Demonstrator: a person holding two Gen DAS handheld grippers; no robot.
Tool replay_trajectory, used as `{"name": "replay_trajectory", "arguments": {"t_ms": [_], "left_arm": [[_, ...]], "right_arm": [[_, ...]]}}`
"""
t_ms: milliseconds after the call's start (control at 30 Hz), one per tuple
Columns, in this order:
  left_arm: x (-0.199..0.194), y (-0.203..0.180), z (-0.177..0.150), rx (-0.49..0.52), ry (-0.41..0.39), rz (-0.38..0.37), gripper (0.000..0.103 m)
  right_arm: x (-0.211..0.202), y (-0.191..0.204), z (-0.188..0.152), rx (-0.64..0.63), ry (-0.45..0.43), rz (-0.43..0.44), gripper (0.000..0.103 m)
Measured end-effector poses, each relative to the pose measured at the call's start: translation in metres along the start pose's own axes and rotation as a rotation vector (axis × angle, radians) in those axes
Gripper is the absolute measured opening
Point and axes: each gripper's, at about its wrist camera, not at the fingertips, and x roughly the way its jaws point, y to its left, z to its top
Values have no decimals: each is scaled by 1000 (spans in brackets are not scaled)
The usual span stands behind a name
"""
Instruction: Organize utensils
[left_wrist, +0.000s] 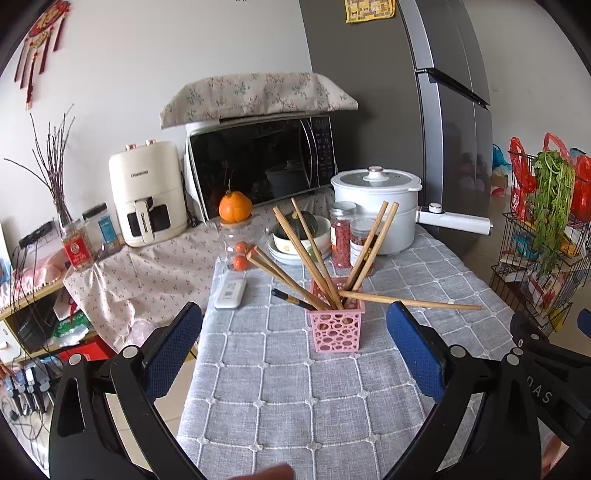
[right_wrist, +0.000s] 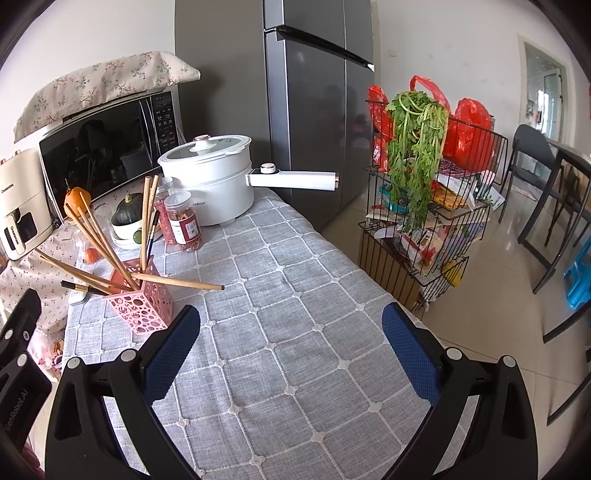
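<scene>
A pink perforated holder (left_wrist: 336, 325) stands on the grey checked tablecloth (left_wrist: 295, 387) with several wooden chopsticks (left_wrist: 301, 245) fanned out of it. One chopstick (left_wrist: 410, 301) leans low to the right over the rim. A dark-handled utensil (left_wrist: 291, 298) sticks out to the left. My left gripper (left_wrist: 293, 332) is open and empty, just in front of the holder. In the right wrist view the holder (right_wrist: 142, 306) stands at the left, beyond the left finger. My right gripper (right_wrist: 291, 332) is open and empty over bare cloth.
Behind the holder are two jars (left_wrist: 341, 236), a bowl with a squash (left_wrist: 301, 232), a white electric pot (left_wrist: 376, 206), an orange (left_wrist: 235, 206), a remote (left_wrist: 231, 293), a microwave (left_wrist: 258, 162) and an air fryer (left_wrist: 147, 192). A wire rack with greens (right_wrist: 424, 206) stands right of the table, next to the fridge (right_wrist: 314, 110).
</scene>
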Motion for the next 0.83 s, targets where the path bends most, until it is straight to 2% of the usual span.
{"name": "replay_trajectory", "arguments": {"t_ms": [233, 333, 467, 533, 633, 833], "left_arm": [[1, -1, 0, 13, -3, -5, 95], [2, -3, 0, 22, -5, -18, 91], [1, -2, 1, 18, -14, -22, 82], [2, -1, 1, 13, -12, -19, 82], [1, 0, 3, 11, -11, 5, 95], [1, 0, 4, 0, 0, 27, 96]], "right_arm": [[0, 0, 0, -1, 6, 5, 96], [1, 1, 0, -4, 10, 7, 96], [0, 2, -1, -8, 5, 4, 96], [-1, 1, 0, -8, 3, 3, 96], [-1, 0, 0, -3, 4, 4, 96], [-2, 0, 0, 0, 1, 4, 96]]}}
